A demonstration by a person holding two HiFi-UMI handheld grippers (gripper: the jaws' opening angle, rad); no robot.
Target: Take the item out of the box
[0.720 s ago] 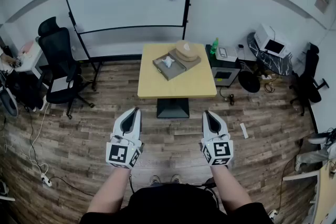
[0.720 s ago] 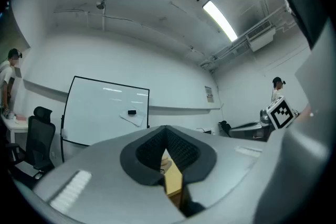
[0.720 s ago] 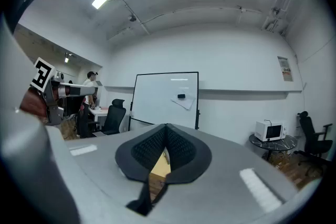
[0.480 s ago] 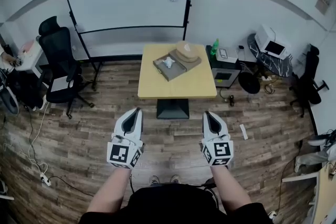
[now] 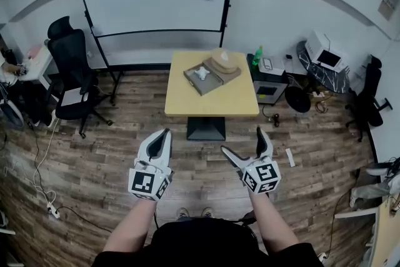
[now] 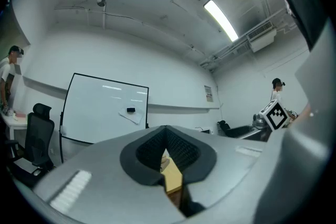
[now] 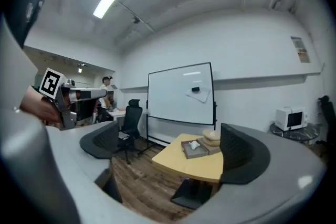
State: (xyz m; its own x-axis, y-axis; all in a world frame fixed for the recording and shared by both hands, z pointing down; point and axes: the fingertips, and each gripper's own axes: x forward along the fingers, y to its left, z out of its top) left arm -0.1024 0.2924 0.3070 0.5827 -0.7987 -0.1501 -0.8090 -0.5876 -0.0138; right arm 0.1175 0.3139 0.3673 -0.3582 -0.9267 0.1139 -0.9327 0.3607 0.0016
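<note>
Pre-approach, nothing touched yet. The person stands well back from the table (image 5: 212, 103), with both grippers over the floor.

- Left gripper (image 5: 165, 131): jaws together, nothing in them.
- Right gripper (image 5: 242, 140): jaws spread wide, empty.
- Box (image 5: 191, 80): on the far half of the table, at 12 o'clock from the grippers. The white item (image 5: 201, 73) lies inside it.
- Tan round stack (image 5: 224, 60): just beside the box, at its 2 o'clock.

Next, my read: walk in, lower the wide right gripper over the item, close on it alone, and lift it clear of the box wall. It looks soft and crumpled, so a light pinch probably does it.

Views:
- The right gripper view frames the table, box and item between its pads.
- The left gripper view gives only a sliver of tabletop past its closed pads, plus the right gripper's marker cube (image 6: 274, 114) at 3 o'clock.
- Only the head view shows the standoff.
</note>
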